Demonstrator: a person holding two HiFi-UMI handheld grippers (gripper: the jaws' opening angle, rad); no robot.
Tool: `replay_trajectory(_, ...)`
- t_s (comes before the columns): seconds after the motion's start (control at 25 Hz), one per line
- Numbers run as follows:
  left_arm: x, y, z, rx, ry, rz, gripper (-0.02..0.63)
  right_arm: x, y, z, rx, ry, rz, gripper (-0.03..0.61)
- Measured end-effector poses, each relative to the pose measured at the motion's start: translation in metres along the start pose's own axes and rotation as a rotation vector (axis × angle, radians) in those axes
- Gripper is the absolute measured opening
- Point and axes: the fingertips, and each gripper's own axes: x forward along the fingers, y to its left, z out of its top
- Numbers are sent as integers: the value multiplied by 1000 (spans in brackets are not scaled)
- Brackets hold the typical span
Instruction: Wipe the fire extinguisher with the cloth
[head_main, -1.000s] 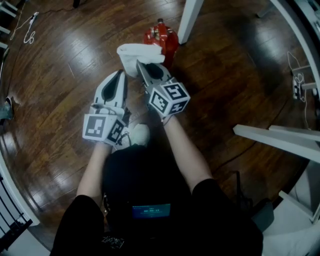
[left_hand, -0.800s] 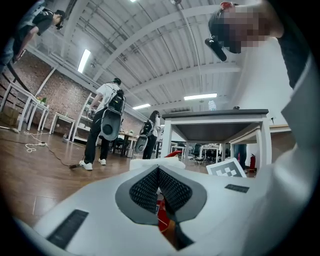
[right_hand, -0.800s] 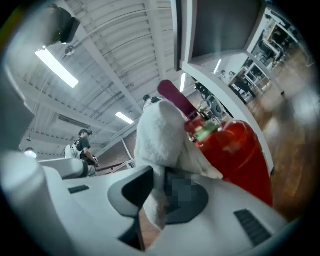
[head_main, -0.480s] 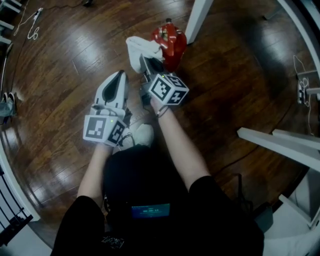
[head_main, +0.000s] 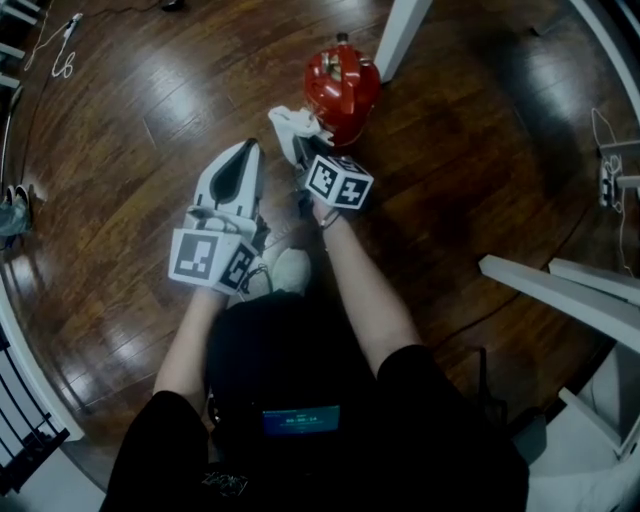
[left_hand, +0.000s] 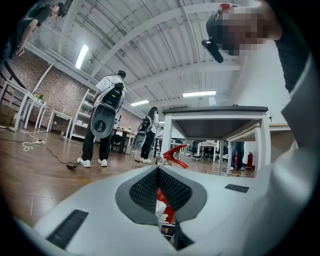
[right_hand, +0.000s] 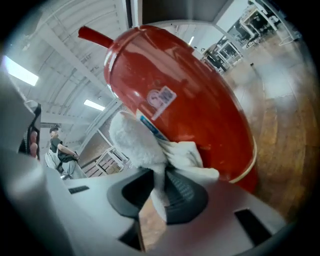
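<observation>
My right tongs (head_main: 298, 148) clench the cloth (right_hand: 137, 142) against the fire extinguisher (head_main: 340, 85), left tongs (head_main: 245, 155) closed empty; hard pressing may topple it.

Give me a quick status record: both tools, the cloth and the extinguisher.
fire extinguisher: red, upright on the wooden floor, next to a white table leg
cloth: white, bunched, pressed against the fire extinguisher's side
right tool: jaws closed on the cloth
left tool: jaws together, nothing held, short of the fire extinguisher
</observation>
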Motion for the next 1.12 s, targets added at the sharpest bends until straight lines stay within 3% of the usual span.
replay_trajectory(0.24,7,-1,-5,-4,13,-21,0,-4,-35,-25,-27,71,-85,77)
replay_trajectory(0.48,7,1,-6,-10,9,-19,0,-7,-38,-31,-79,87,-66,77)
replay_trajectory(0.8,3,-11,1,-2,-13,-21,0,-40,10,2,-263,25,13,77)
replay_trajectory(1.12,-10,-22,9,28,-26,-17,0,-100,44,48,-329,-111,69,77)
